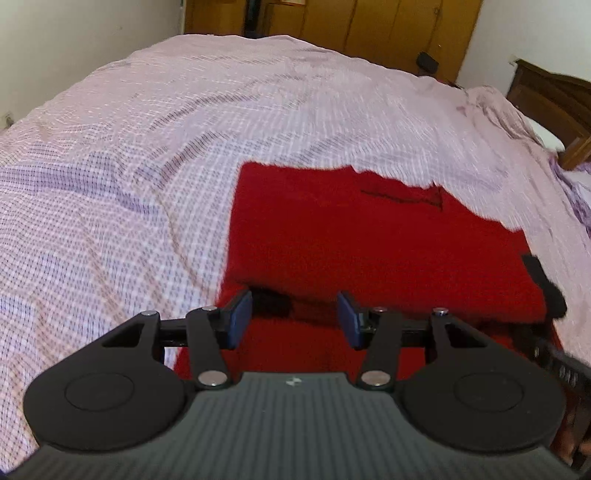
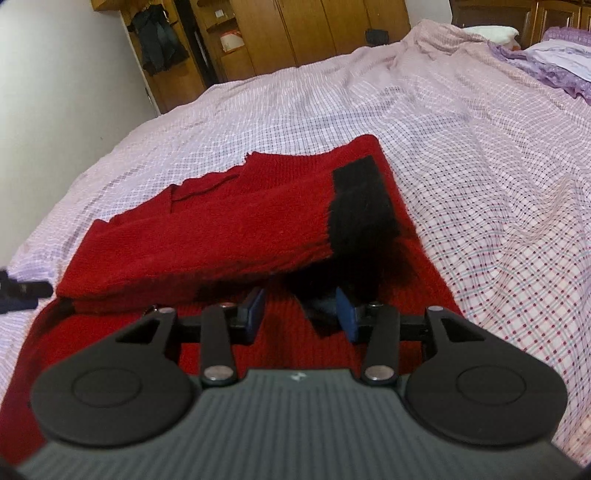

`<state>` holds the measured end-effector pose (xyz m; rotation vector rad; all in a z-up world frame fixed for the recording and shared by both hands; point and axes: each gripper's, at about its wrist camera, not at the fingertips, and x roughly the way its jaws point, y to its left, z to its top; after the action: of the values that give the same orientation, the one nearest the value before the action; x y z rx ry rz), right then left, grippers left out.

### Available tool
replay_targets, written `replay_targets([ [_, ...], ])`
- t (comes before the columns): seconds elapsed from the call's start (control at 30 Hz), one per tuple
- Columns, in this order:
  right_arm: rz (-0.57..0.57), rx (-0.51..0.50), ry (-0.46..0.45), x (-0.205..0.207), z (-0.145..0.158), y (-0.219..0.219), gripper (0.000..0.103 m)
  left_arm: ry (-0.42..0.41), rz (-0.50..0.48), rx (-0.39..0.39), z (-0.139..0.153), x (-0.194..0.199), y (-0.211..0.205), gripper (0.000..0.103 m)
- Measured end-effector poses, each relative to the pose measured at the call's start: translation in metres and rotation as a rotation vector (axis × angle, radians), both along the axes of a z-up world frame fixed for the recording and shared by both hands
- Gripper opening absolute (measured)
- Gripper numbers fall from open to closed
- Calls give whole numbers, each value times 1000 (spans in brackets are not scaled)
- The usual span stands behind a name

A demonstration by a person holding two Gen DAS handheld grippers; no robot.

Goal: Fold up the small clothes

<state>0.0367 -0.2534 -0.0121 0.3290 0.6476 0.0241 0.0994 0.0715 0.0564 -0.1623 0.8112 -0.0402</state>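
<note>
I see my left gripper [image 1: 295, 319] and right gripper [image 2: 301, 314] both partly open, gripping nothing, poised low over the near edge of the folded red sweater [image 2: 207, 229] lying on the checked bedspread [image 1: 129, 166].

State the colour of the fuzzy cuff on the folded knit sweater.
Black cuff on the red knit sweater; clearest in the right wrist view.

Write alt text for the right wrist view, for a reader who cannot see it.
The right gripper, jaws apart and holding nothing, hovers low over a partly folded red knit garment with a fuzzy black cuff, lying on a bed with a pink checked sheet. Wooden wardrobes line the far wall.
</note>
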Motion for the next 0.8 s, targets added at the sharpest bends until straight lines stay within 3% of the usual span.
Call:
replay_targets([
  [0.2,7,19,-12,-3,6,-3,47,-41,26,-30,4,34,6,57],
  [0.4,-14,23,-45,5,34,-20,48,-21,54,10,-16,71,10,57],
  [0.47,-51,19,-42,19,37,-26,53,-11,65,-2,-24,79,13,57],
  [0.67,-192,-35,34,68,20,-35,58,-12,95,-21,-39,89,16,57],
  [0.8,-208,-18,8,67,3,-33,62,-5,97,6,-47,93,14,62],
])
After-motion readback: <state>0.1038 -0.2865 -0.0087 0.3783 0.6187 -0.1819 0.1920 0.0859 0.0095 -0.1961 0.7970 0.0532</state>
